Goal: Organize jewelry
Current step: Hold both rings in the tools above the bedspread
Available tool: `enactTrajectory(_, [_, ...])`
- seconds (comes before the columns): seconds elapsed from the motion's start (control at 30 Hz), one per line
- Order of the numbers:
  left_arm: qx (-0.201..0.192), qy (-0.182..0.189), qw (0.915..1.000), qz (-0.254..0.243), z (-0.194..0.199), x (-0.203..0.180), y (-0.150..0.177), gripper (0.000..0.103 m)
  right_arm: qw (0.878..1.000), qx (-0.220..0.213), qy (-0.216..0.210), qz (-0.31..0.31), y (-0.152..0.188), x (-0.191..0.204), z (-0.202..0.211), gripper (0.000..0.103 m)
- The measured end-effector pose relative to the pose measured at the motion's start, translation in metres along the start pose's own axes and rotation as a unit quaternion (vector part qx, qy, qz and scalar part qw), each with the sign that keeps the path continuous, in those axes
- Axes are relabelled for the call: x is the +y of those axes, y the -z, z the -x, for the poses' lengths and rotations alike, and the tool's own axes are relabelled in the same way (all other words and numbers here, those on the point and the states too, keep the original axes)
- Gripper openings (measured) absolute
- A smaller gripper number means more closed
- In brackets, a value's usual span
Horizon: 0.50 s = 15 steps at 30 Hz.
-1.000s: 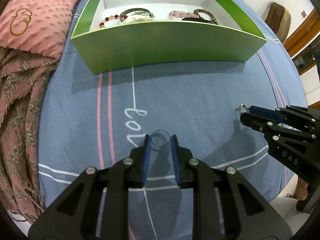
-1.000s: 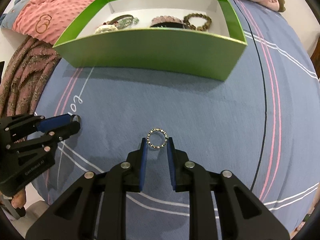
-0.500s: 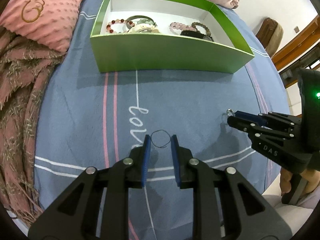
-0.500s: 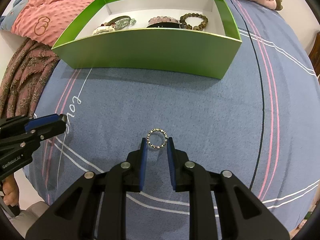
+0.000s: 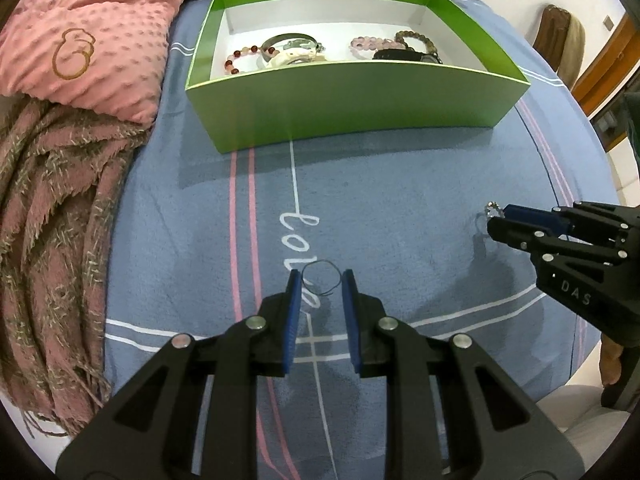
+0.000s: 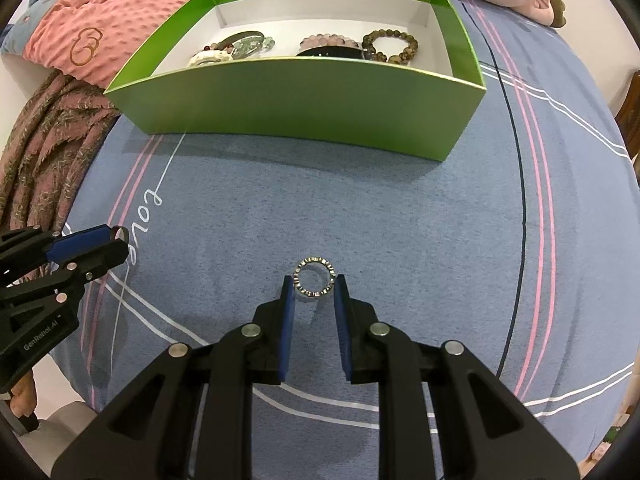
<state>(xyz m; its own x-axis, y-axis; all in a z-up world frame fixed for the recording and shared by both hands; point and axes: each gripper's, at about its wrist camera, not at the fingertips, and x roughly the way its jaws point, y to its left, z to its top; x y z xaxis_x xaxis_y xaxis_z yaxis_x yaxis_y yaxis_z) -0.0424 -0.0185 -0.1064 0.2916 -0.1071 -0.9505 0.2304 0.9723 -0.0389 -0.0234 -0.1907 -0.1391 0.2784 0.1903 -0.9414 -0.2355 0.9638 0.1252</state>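
- Left wrist view is showing the green box [image 5: 352,100] receding compared with a second ago; both hands are lifting clear of the bedsheet [image 5: 400,208].
- Left gripper [image 5: 320,286] is pinching a thin dark ring [image 5: 321,276] in narrow jaws.
- Right gripper [image 6: 314,288] is clamping a studded ring [image 6: 315,278], ready for boxing.

the blue bedsheet [image 5: 400,200] carries the word "love" in white cursive, legible in both wrist views though the left gripper [image 5: 320,284] hides its last letters in the left view. the black body of the right gripper [image 5: 494,222] reads "das" in pale capitals, and the black body of the left gripper, seen from the right wrist, bears "genrobot.ai" in small white letters. the pink pillow [image 5: 100,36] shows a gold outlined emblem with no readable letters.
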Motion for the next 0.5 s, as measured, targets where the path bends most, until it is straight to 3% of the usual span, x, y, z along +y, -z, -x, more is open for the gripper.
enactTrajectory(0.5, [0.007, 0.001, 0.9999, -0.01, -0.0046, -0.0059, 0.0, 0.021, 1.0, 0.003, 0.001, -0.003, -0.0009, 0.0001, -0.0009, 0.02])
